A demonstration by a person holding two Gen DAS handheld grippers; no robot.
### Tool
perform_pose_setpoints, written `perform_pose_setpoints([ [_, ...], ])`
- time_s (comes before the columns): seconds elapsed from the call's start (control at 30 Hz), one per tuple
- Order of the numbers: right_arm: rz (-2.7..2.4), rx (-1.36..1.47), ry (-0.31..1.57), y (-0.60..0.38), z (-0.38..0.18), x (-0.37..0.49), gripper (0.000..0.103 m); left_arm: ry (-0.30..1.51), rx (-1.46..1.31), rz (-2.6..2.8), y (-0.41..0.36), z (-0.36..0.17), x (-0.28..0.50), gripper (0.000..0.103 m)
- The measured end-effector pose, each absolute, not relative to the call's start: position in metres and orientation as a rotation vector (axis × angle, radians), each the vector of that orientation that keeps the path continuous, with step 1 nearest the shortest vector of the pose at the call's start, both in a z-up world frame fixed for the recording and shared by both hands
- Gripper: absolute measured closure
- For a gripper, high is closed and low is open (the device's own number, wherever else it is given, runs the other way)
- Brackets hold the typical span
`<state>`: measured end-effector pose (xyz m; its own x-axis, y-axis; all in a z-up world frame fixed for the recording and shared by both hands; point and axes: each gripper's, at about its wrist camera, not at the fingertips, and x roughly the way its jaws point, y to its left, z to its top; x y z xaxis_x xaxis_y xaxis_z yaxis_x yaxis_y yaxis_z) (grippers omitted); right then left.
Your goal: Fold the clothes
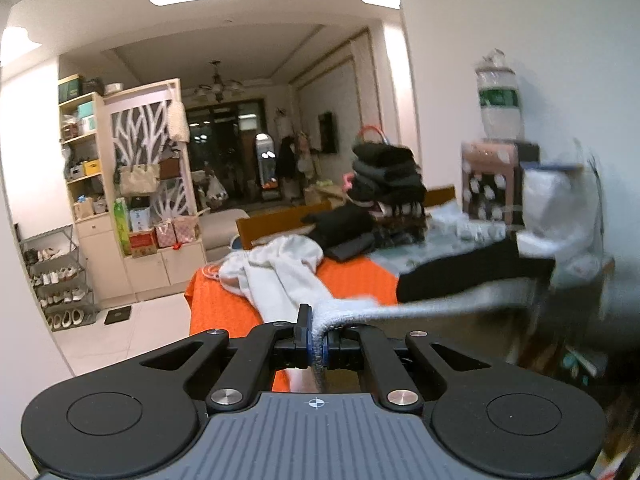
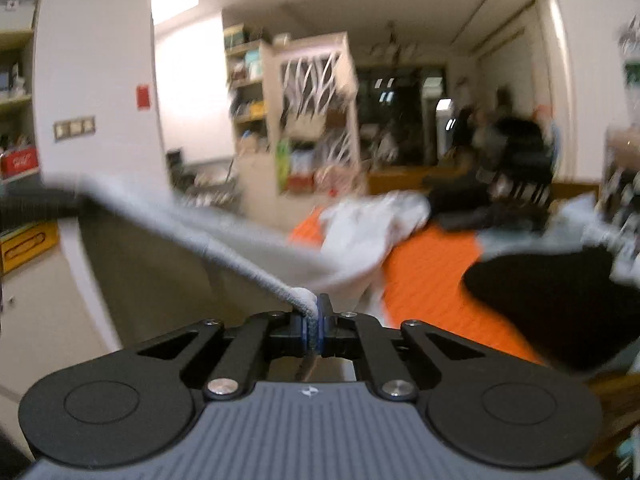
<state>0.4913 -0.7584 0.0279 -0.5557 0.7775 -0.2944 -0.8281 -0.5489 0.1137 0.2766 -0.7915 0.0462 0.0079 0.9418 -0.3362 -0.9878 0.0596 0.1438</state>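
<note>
A light grey knitted garment (image 1: 420,308) is stretched taut in the air between both grippers, above the near edge of the orange-covered table (image 1: 352,276). My left gripper (image 1: 316,330) is shut on one edge of it, and the cloth runs off to the right. My right gripper (image 2: 316,320) is shut on the other edge, with the grey garment (image 2: 192,224) running up to the left. A crumpled white garment (image 1: 276,268) lies on the table ahead, also seen as the white garment (image 2: 372,228). The right wrist view is blurred by motion.
A tall stack of folded dark clothes (image 1: 388,184) stands at the table's far side, with a flat black piece (image 1: 472,272) lying to the right. Boxes and a wrapped bottle (image 1: 500,100) crowd the right end. A shelf unit (image 1: 140,168) and shoe rack (image 1: 56,280) stand left.
</note>
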Motion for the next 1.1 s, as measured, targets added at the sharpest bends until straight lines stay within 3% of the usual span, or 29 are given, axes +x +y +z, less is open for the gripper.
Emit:
perform_pose_setpoints([
  [0.2, 2.174, -0.270, 0.187, -0.753, 0.065, 0.481, 0.098, 0.439, -0.132, 1.437, -0.799, 0.021, 0.286, 0.091],
  [0.33, 2.185, -0.325, 0.125, -0.749, 0.078, 0.467, 0.098, 0.401, -0.113, 1.391, -0.800, 0.025, 0.291, 0.067],
  [0.5, 2.207, -0.377, 0.049, -0.751, 0.093, 0.451, 0.097, 0.362, -0.077, 1.314, -0.802, 0.032, 0.299, 0.051],
  [0.77, 2.246, -0.459, 0.027, -0.750, 0.095, 0.434, 0.097, 0.339, -0.006, 1.291, -0.793, 0.045, 0.312, 0.052],
  [0.8, 2.252, -0.462, 0.031, -0.751, 0.095, 0.434, 0.097, 0.345, -0.003, 1.282, -0.790, 0.046, 0.313, 0.064],
  [0.83, 2.254, -0.460, 0.035, -0.751, 0.095, 0.434, 0.097, 0.350, -0.001, 1.273, -0.788, 0.047, 0.314, 0.082],
  [0.87, 2.254, -0.459, 0.039, -0.752, 0.094, 0.434, 0.097, 0.356, 0.001, 1.264, -0.786, 0.048, 0.314, 0.091],
  [1.03, 2.227, -0.437, 0.135, -0.745, 0.085, 0.450, 0.095, 0.382, 0.014, 1.219, -0.775, 0.055, 0.317, 0.093],
  [1.07, 2.221, -0.434, 0.169, -0.743, 0.082, 0.456, 0.091, 0.388, 0.016, 1.210, -0.772, 0.056, 0.318, 0.094],
  [1.1, 2.214, -0.430, 0.212, -0.743, 0.076, 0.462, 0.079, 0.393, 0.018, 1.201, -0.770, 0.057, 0.318, 0.094],
])
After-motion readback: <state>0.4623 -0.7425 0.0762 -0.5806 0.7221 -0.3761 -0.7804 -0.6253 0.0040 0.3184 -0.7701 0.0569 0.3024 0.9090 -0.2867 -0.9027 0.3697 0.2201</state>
